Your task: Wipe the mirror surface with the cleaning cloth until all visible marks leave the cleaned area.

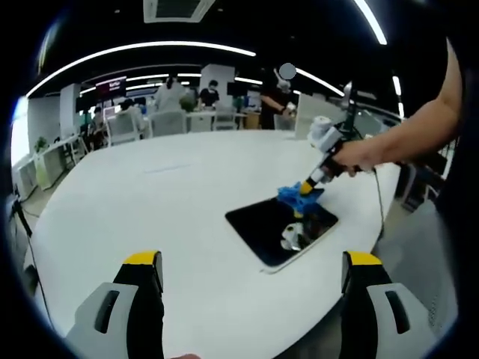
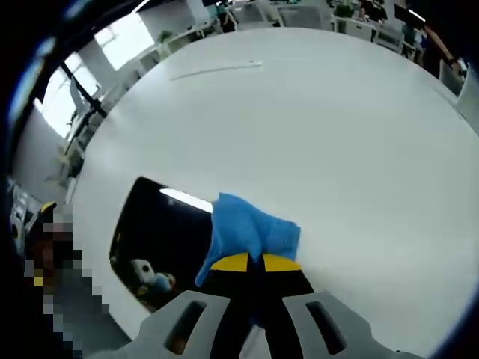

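The right gripper (image 2: 248, 263) is pinching its 2 yellow-tipped jaws together on the blue cleaning cloth (image 2: 251, 228), which is bunching up ahead of the tips and pressing down onto the mirror (image 2: 161, 228). In the left gripper view the same gripper (image 1: 307, 188) is coming down at a slant from a person's hand (image 1: 364, 155), with the cloth (image 1: 298, 196) sitting on the mirror's far edge.

The left gripper (image 1: 252, 263) is hanging with its 2 jaws spread wide and nothing between them, well back from the mirror (image 1: 281, 229) and above the near part of the table (image 1: 150, 209).

The mirror is lying flat on the white table, toward its right edge, and its dark glass is reflecting ceiling lights and the tool (whether any marks are left on it is too small to tell).

This looks like the wiping step itself, with the cloth working along 1 edge of the glass. The next move probably calls for dragging the cloth across the uncovered glass toward the opposite edge, keeping the pinch firm and the pressure even so the mirror is not sliding on the table.
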`<state>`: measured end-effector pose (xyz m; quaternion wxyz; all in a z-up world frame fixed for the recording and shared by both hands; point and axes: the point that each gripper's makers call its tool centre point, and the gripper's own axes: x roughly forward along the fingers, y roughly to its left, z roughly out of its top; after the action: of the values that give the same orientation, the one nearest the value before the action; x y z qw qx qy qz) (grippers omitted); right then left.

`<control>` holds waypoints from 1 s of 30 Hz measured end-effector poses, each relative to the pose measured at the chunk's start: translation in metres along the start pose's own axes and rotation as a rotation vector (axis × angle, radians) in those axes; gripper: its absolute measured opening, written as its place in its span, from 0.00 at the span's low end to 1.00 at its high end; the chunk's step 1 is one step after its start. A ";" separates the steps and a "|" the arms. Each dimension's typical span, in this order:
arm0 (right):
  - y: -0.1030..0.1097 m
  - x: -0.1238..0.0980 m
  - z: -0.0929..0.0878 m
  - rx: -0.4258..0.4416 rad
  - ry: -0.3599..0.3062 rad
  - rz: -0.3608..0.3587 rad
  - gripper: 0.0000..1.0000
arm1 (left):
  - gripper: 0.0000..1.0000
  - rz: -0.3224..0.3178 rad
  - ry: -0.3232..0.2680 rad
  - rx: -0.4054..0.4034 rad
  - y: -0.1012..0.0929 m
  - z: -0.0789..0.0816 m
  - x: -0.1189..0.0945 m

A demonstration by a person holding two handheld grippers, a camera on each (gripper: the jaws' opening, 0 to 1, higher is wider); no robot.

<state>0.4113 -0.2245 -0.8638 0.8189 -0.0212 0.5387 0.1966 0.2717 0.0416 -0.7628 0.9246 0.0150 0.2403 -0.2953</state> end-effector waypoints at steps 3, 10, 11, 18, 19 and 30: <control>-0.003 0.004 0.004 -0.001 -0.004 -0.002 0.00 | 0.99 0.002 -0.001 0.000 -0.001 0.001 0.000; -0.006 0.009 0.013 0.006 -0.010 -0.004 0.00 | 0.99 0.008 -0.001 0.005 -0.001 0.002 -0.001; -0.007 0.011 0.014 0.004 -0.010 -0.004 0.00 | 0.99 0.009 0.000 0.007 -0.001 0.001 -0.001; -0.008 0.012 0.018 -0.006 -0.011 -0.008 0.00 | 0.99 0.021 -0.004 0.000 0.007 -0.002 -0.001; -0.007 0.011 0.019 -0.007 -0.015 -0.008 0.00 | 0.99 0.022 -0.004 -0.003 0.007 -0.002 -0.001; -0.010 0.006 0.021 0.006 -0.041 0.005 0.00 | 0.99 0.020 0.015 -0.001 0.005 -0.006 0.001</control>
<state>0.4353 -0.2261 -0.8619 0.8294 -0.0132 0.5225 0.1973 0.2731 0.0463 -0.7690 0.9256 0.0192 0.2472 -0.2860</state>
